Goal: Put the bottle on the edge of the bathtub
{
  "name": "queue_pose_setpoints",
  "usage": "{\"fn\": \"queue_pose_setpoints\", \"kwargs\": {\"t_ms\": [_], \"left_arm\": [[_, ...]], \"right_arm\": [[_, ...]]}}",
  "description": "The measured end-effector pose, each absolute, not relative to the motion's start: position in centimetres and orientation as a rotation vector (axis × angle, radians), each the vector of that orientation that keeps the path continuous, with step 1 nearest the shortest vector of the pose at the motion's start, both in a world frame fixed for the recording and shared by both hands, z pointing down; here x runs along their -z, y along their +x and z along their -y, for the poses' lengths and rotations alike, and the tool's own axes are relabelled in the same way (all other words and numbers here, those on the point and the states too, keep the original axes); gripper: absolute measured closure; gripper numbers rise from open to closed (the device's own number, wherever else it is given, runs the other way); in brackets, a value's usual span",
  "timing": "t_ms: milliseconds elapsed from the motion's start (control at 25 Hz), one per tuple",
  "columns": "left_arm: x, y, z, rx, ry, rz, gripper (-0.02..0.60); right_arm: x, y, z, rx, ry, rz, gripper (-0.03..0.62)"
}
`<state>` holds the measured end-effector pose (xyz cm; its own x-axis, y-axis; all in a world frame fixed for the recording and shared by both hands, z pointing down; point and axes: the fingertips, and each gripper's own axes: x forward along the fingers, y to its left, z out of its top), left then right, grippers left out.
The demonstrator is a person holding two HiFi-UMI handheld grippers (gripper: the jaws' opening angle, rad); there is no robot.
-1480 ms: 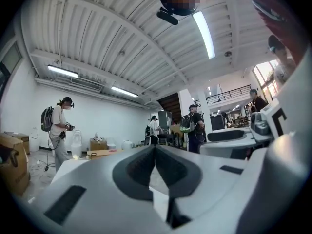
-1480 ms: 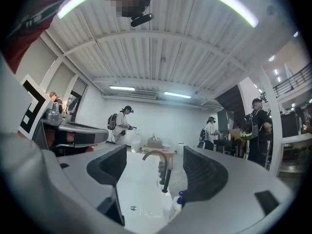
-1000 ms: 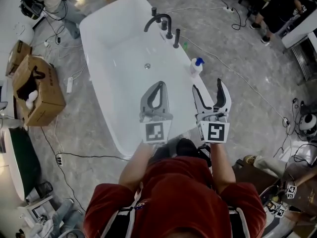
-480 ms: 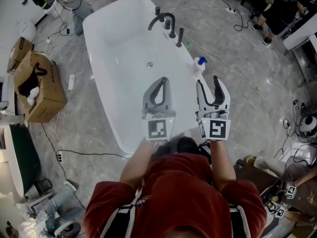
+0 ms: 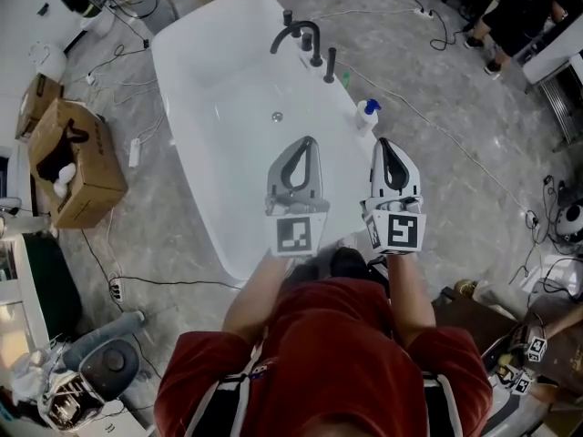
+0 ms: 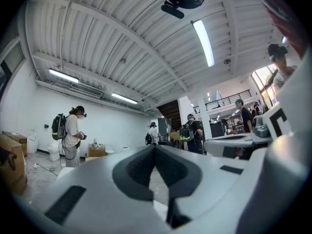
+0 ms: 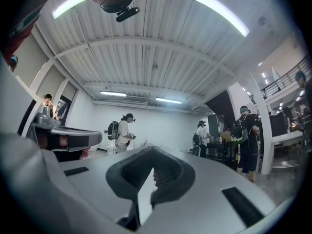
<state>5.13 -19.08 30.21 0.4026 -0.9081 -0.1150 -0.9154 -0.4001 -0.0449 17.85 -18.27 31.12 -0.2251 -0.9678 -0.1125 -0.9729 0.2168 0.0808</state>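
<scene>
A white bottle with a blue cap (image 5: 367, 114) stands upright on the right rim of the white bathtub (image 5: 187, 71). Both grippers hover side by side over the tub's near end, pointing away from me. My left gripper (image 5: 308, 142) is shut and empty; in the left gripper view its jaws (image 6: 155, 146) meet at the tip. My right gripper (image 5: 383, 142) sits a short way in front of the bottle, not touching it. Its jaws have just been closing with nothing between them, and in the right gripper view they (image 7: 153, 149) now meet.
A black faucet (image 5: 301, 39) rises from the tub's far right rim, and a drain (image 5: 277, 116) shows in the basin. A cardboard box (image 5: 68, 153) stands left of the tub. Cables run over the grey floor. People stand at the top corners.
The right gripper's jaws went from wide open to shut, with nothing caught in them. Both grippers stayed nearly in place; the left one stayed shut.
</scene>
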Motion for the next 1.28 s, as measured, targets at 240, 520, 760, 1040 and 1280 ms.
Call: {"fn": "queue_pose_setpoints", "kwargs": {"t_ms": [240,520,760,1040,1280], "left_arm": [[-30.3,4.5,18.5,-0.110,-2.574,-1.635,0.565],[-31.2,3.3,17.0,-0.124,-2.678,-1.557,0.565],[-32.1,2.0,15.7,-0.108,-2.724,-1.506,0.565],[-32.6,0.6,13.6,-0.085,-2.720,-1.509,0.565],[-32.0,1.0,9.1,-0.096,-2.690,-1.497,0.565]], "right_arm": [[-31.2,17.7,17.6,-0.172,-1.972,-2.392,0.583],[-31.0,17.6,14.7,-0.180,-2.084,-2.329,0.583],[-31.2,17.7,12.0,-0.168,-2.212,-2.247,0.583],[-29.6,17.2,9.1,-0.222,-2.233,-2.236,0.583],[-29.7,17.2,4.3,-0.213,-2.205,-2.214,0.582]]}}
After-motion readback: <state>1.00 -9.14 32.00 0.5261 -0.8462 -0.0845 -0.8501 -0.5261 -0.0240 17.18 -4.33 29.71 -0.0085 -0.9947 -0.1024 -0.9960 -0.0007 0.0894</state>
